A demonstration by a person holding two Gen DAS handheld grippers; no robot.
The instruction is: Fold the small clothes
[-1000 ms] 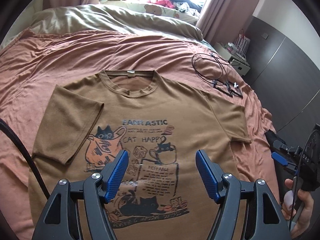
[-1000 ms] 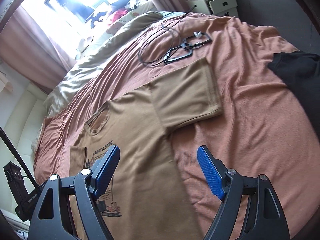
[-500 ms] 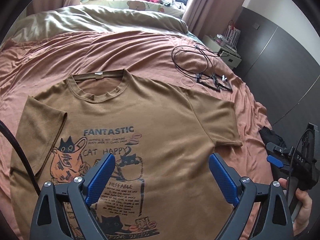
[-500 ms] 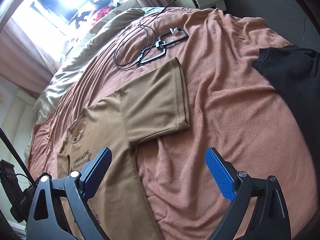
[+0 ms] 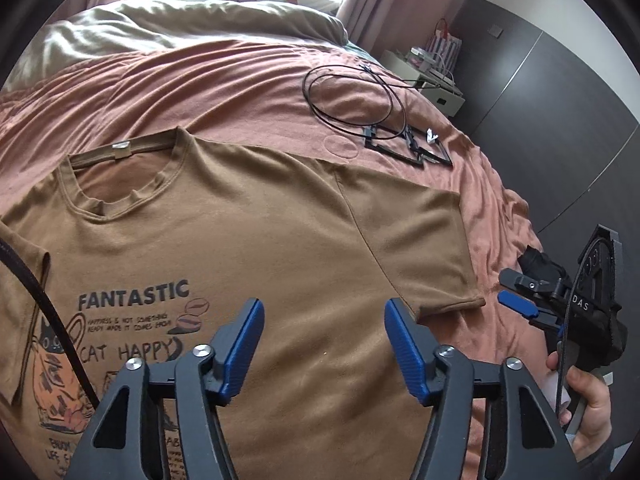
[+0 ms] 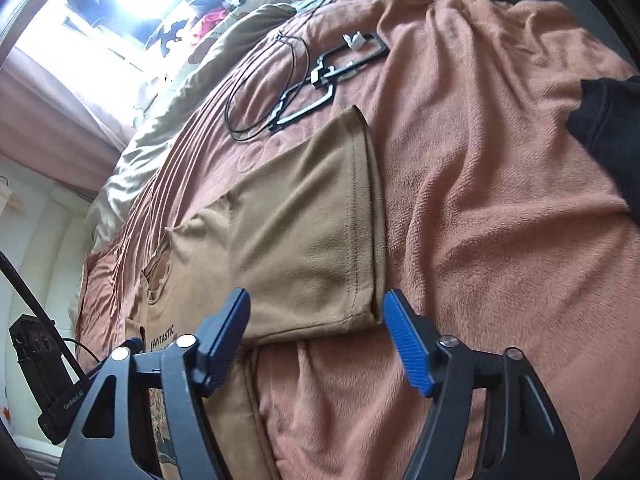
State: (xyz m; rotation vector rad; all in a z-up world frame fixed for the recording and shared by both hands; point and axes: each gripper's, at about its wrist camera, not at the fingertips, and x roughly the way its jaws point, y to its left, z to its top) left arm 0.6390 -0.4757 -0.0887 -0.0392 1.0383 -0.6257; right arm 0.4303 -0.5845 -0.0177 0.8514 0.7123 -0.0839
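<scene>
The shirt (image 5: 248, 240) lies flat on the bed (image 5: 240, 92), collar away from both tools. The left hand-held gripper (image 5: 324, 344) hangs spread over its chest. The right hand-held gripper (image 6: 316, 336), spread and empty, is nearer the sleeve (image 6: 304, 232), whose hem corner lies just ahead between its fingers. A cable (image 5: 352, 100) lies beyond the sleeve.

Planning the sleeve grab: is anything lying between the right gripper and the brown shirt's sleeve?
Nothing visible. The right gripper hangs open right at the sleeve hem, only bedspread around it. The cable and black garment lie off to the sides.
</scene>
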